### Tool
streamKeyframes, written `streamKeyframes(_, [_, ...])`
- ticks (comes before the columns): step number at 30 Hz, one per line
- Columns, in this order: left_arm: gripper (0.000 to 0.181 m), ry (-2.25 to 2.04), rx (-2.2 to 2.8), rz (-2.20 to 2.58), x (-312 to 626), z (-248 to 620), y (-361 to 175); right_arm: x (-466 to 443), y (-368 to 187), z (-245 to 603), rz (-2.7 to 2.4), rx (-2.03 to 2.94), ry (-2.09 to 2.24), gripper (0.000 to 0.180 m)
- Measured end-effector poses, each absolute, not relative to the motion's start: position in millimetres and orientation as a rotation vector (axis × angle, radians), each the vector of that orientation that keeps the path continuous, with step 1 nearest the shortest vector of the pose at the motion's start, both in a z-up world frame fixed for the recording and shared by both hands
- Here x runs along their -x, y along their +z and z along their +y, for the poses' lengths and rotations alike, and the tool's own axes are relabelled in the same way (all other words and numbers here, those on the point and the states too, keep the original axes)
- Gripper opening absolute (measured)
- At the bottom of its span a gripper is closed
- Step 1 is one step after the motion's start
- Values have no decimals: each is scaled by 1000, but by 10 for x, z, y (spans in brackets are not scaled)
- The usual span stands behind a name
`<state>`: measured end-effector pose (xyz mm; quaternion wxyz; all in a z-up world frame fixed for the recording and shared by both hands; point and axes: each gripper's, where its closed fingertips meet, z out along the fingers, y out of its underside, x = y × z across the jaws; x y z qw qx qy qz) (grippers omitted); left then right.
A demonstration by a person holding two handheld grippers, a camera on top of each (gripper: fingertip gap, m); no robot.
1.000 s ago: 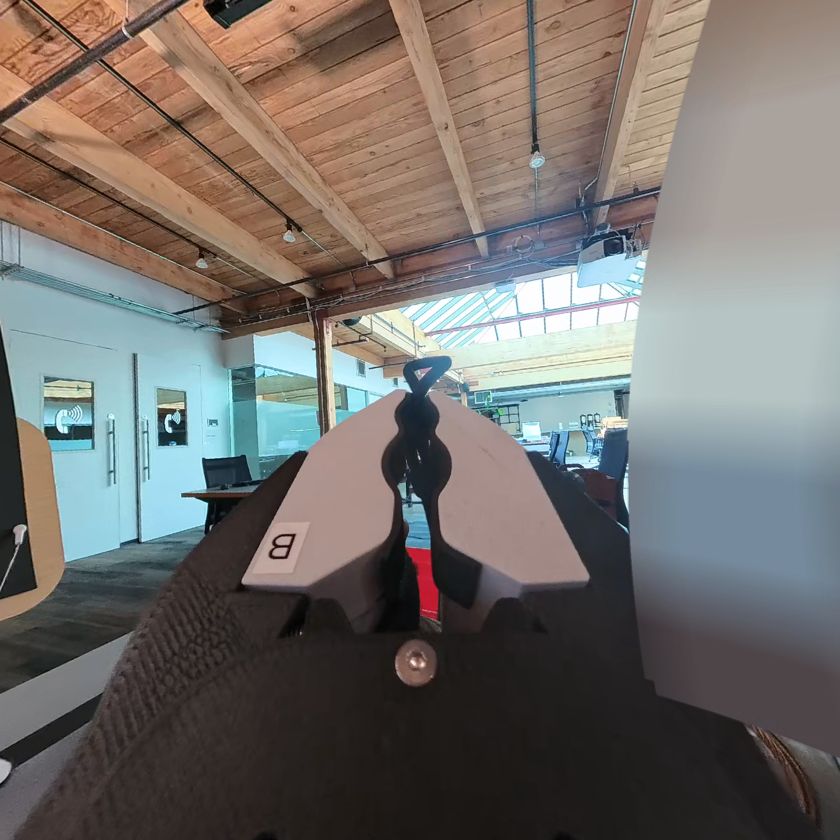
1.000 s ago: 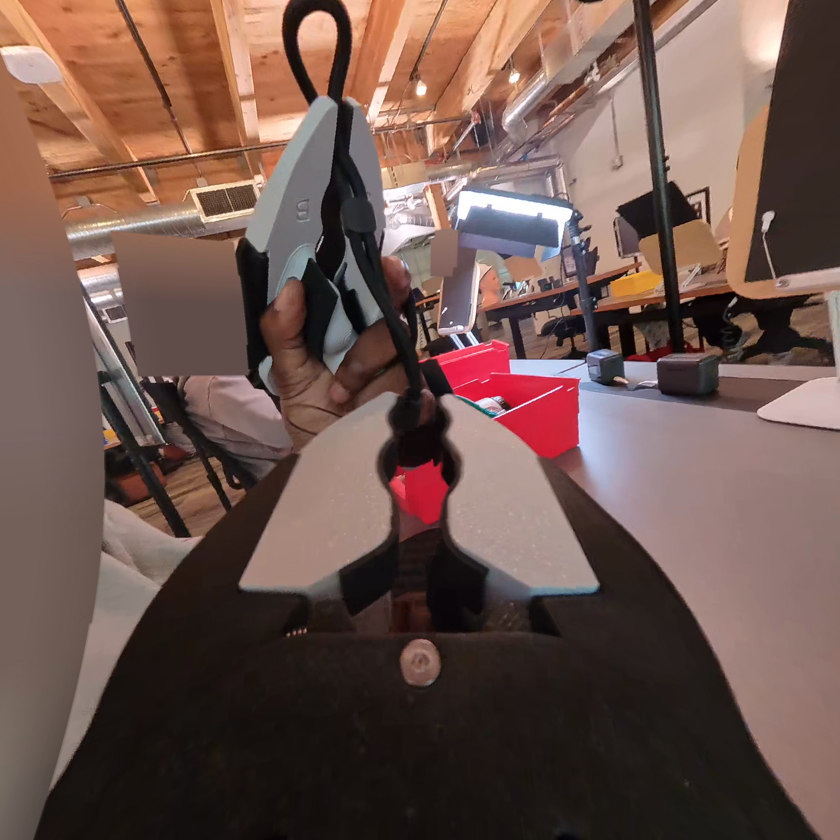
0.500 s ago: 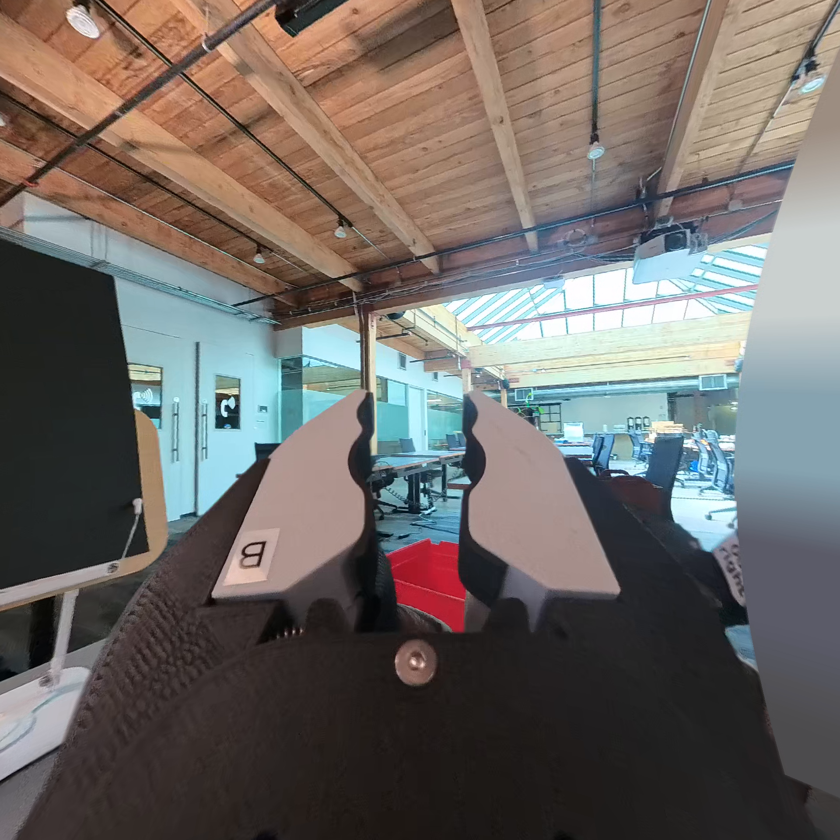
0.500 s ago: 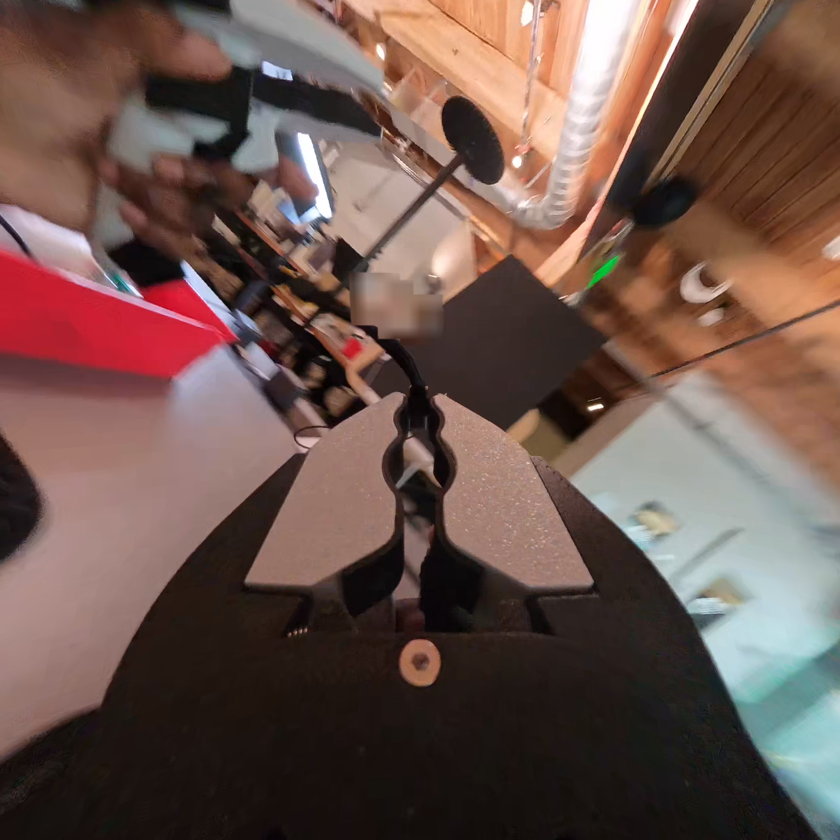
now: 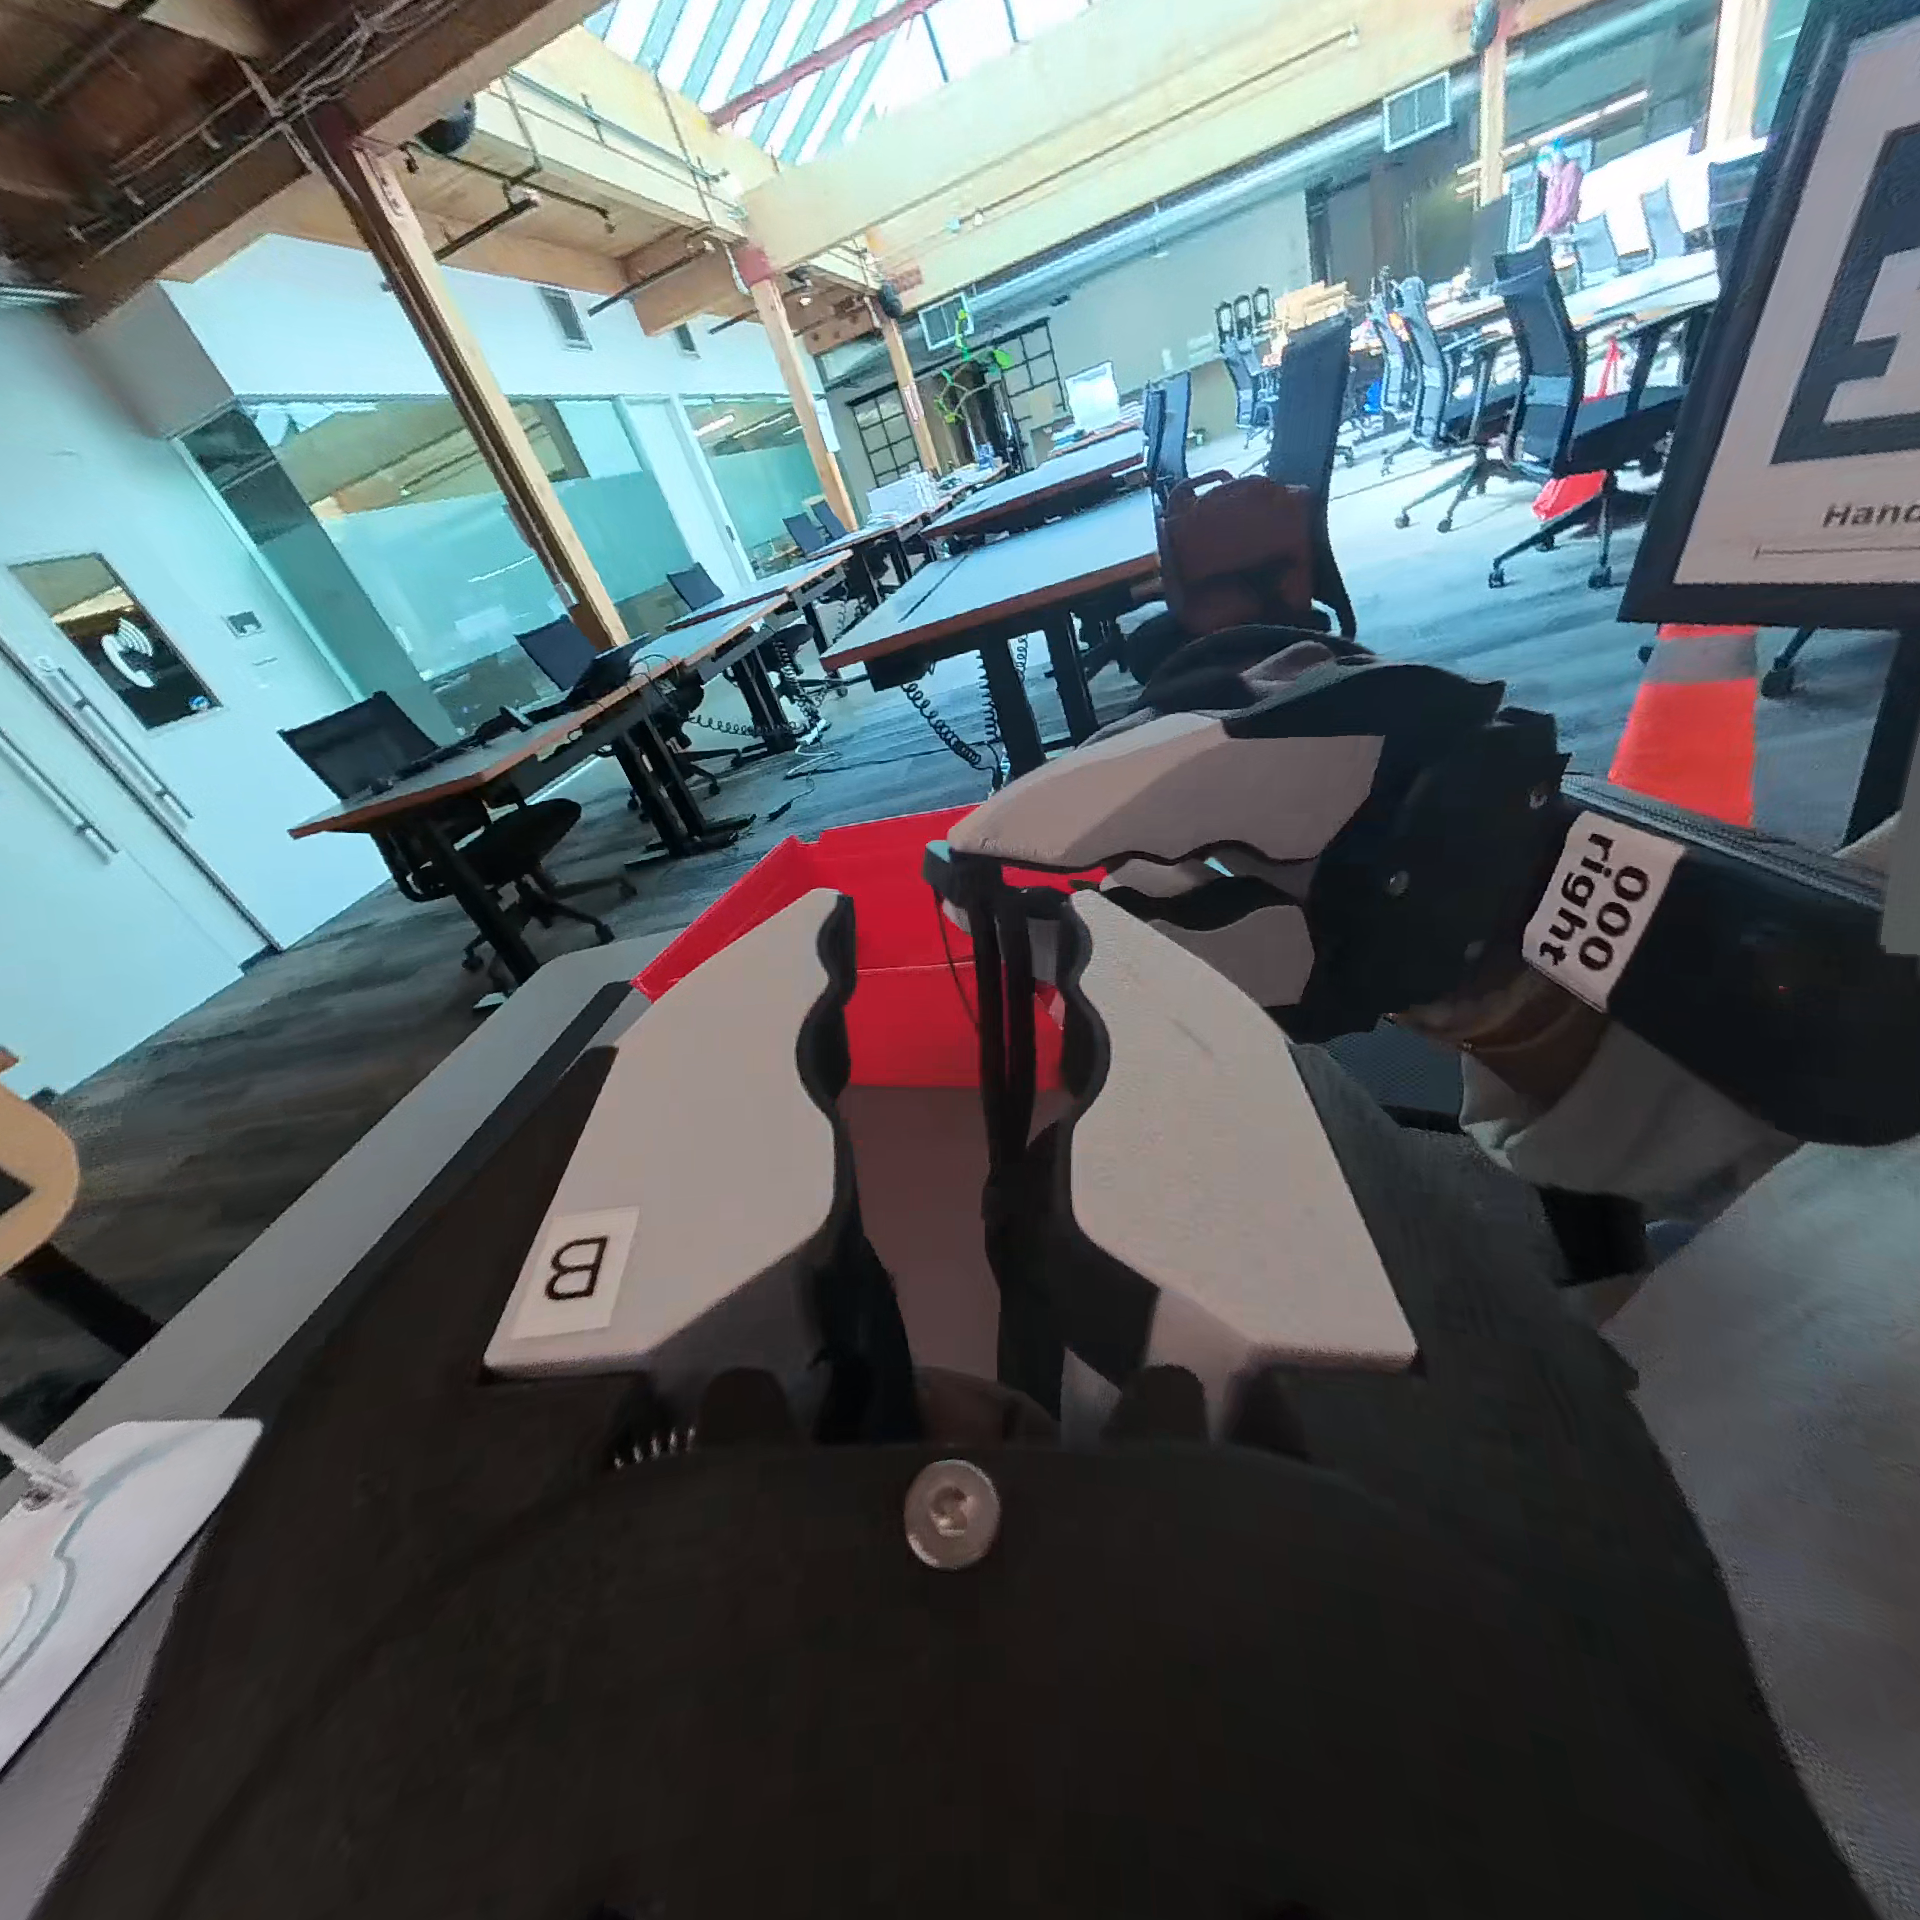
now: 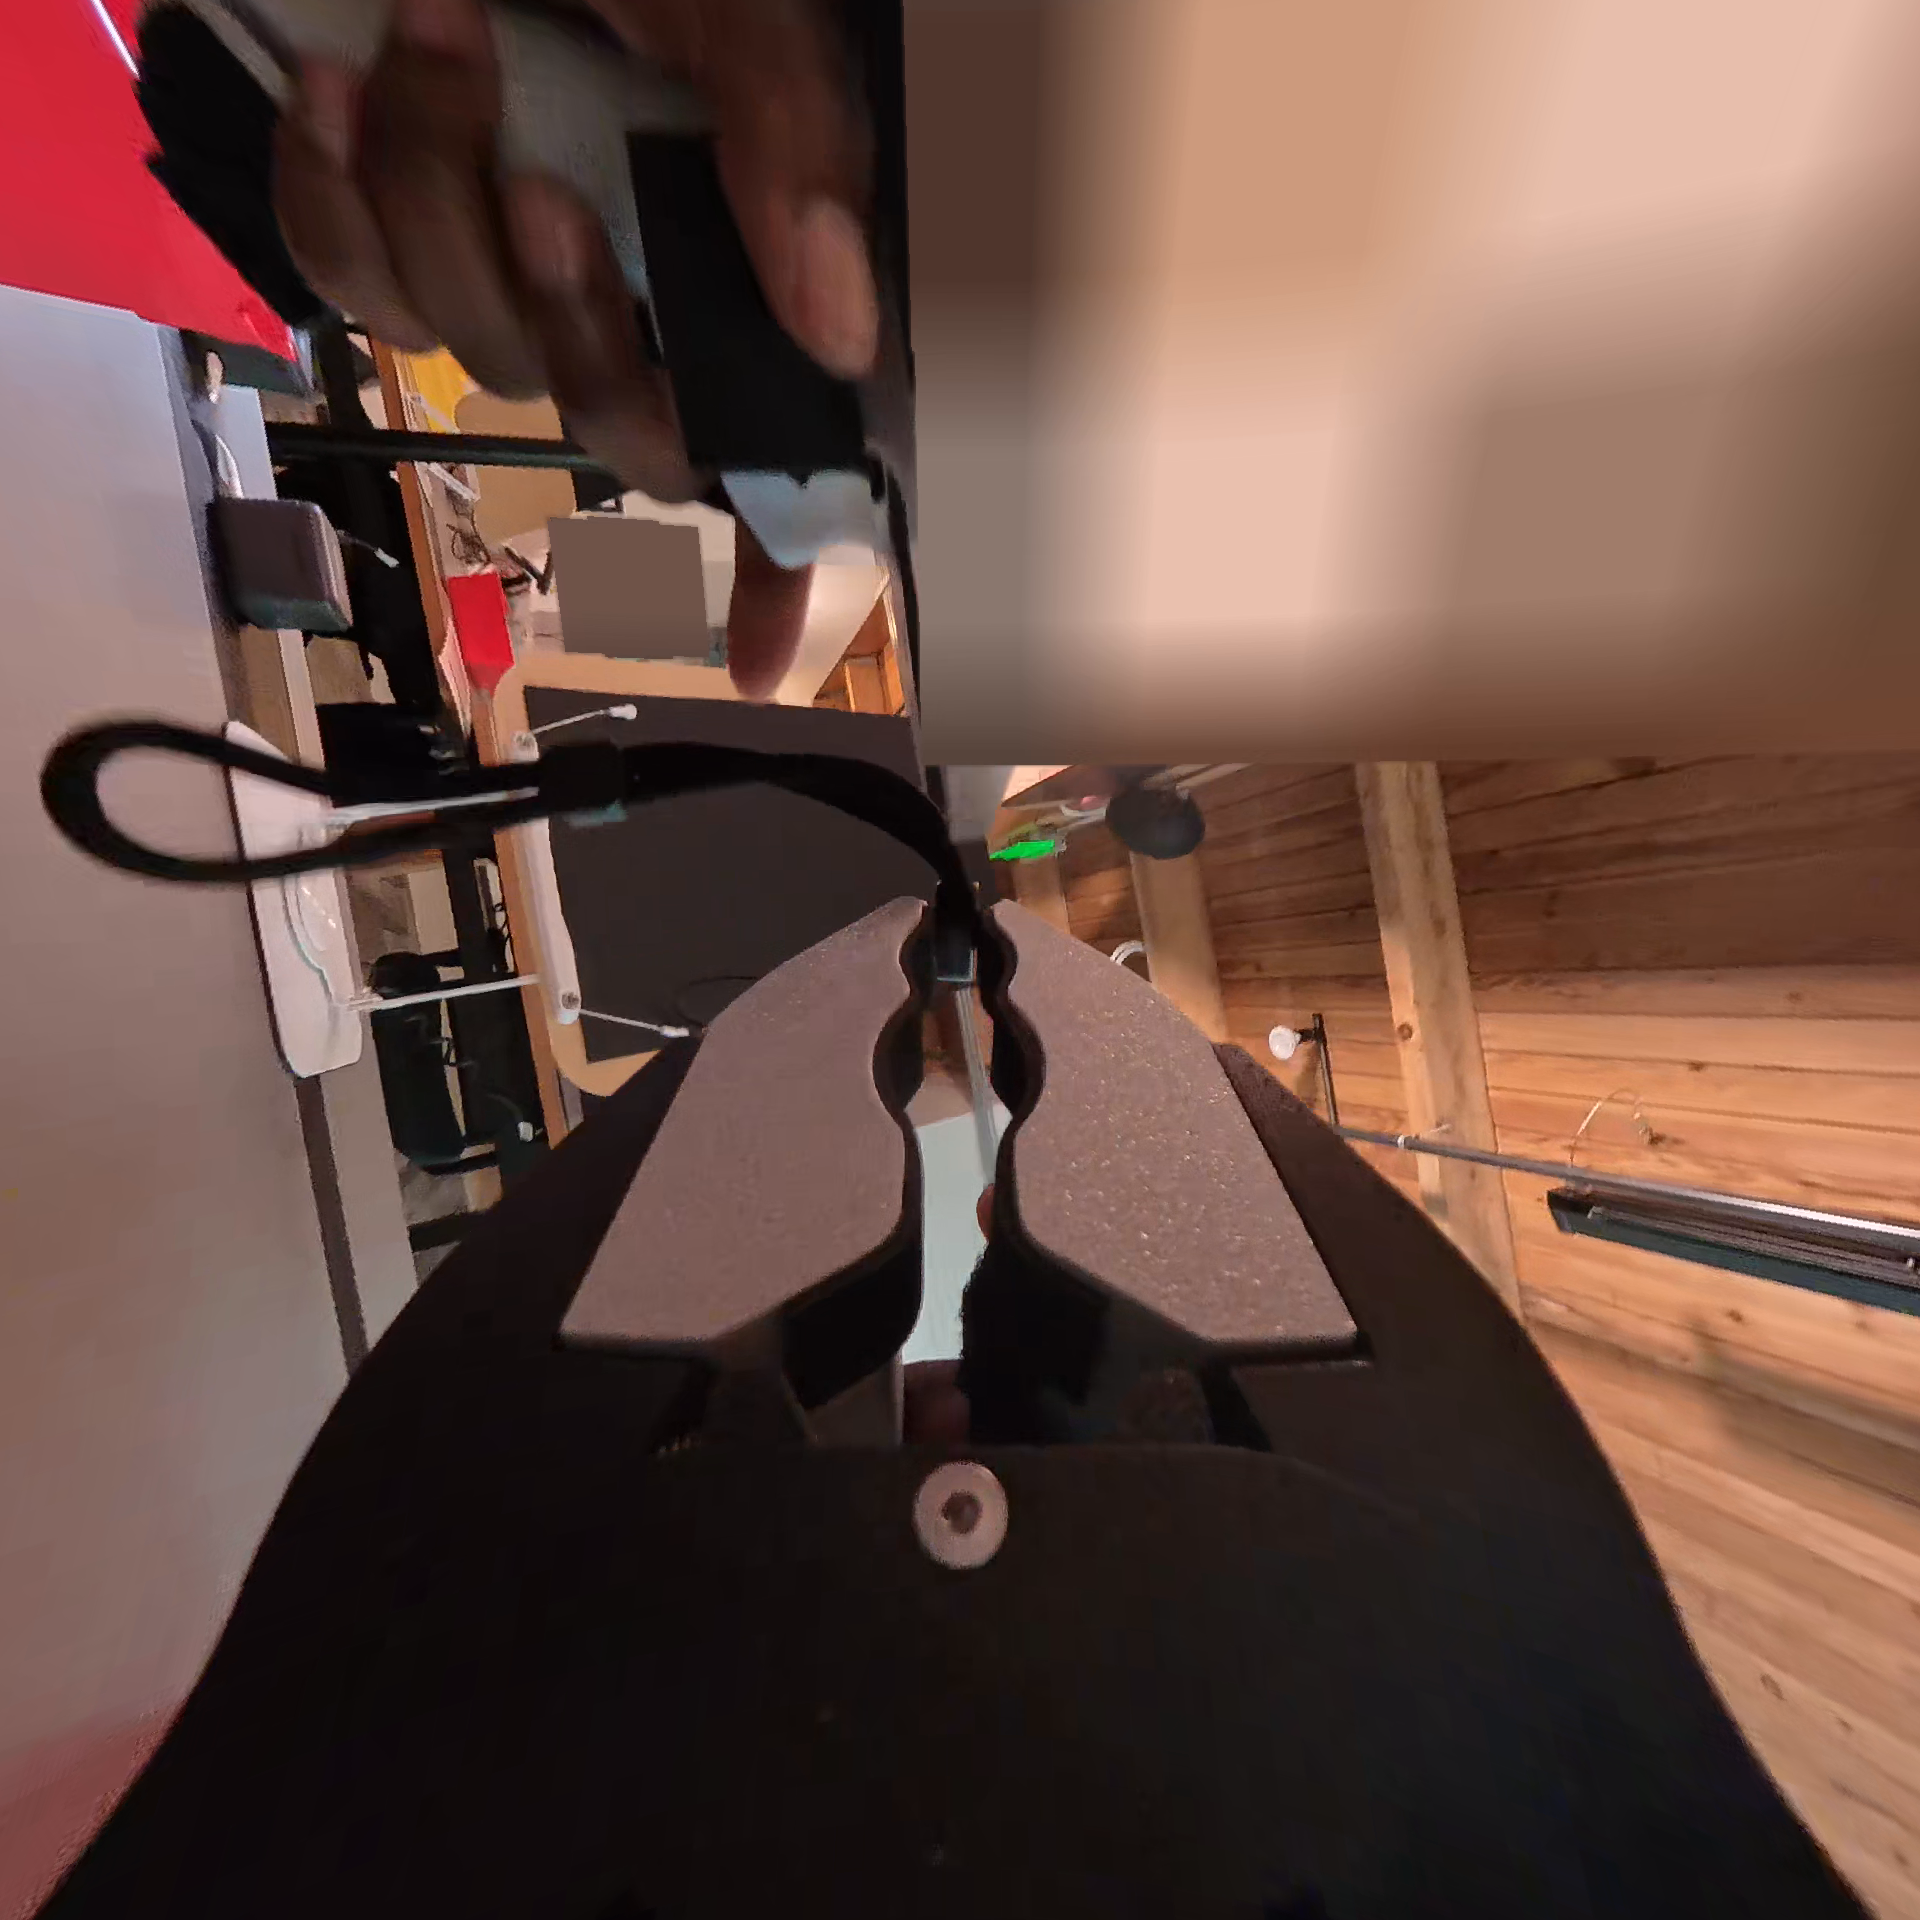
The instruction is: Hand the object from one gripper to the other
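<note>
Your right gripper (image 6: pixel 951 920) is clenched on the black cord (image 6: pixel 727 774); your left gripper (image 5: pixel 961 956) is released around it. Close left before releasing right.

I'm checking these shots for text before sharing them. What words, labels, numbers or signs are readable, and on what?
I won't copy any wording; these things bear it:
White sticker, on a finger of the left tool: legible.
White label, on the right tool's body: legible.
Black-and-white board, upper right: partly cut off.
Door sign, far left: a symbol only.
Green lit sign, right wrist view: blurred.
</note>
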<state>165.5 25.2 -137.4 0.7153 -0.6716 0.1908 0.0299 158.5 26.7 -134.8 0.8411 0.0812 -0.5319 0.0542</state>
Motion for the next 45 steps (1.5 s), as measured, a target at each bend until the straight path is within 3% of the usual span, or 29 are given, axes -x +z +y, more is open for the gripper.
streamKeyframes(6, [9,3,1508,489,-1759,250,-1447,-1635,-1344,202,-1109,-209,120,7])
streamKeyframes(11, [7,49,1451,463,-1722,246,-1347,-1649,-1258,236,-1076,-111,213,8])
streamKeyframes(14, [7,71,1316,358,-1584,173,-1111,-1641,-1183,310,-1129,120,524,27])
streamKeyframes(20, [7,-24,991,178,-1392,-147,-670,-1651,-1113,295,-1208,512,1425,36])
streamKeyframes(27, [7,3,975,175,-1439,-119,-669,-1334,-1632,12,-1521,832,1774,46])
streamKeyframes(30, [7,-5,972,180,-1462,-103,-678,-1276,-1732,-28,-1552,851,1777,38])
streamKeyframes(33, [7,-1,965,171,-1441,-116,-667,-1258,-1775,2,-1567,846,1736,5])
streamKeyframes(38, [13,25,1016,130,-1298,-118,-693,-1284,-1715,131,-1555,790,1589,3])
streamKeyframes(39, [26,38,1039,133,-1260,-113,-711,-1279,-1694,203,-1537,773,1509,3])
streamKeyframes(41, [44,51,1072,130,-1170,-143,-723,-1269,-1628,391,-1475,713,1283,3])
streamKeyframes(45, [47,70,1011,57,-947,-375,-607,-1337,-1410,722,-1291,500,704,2])
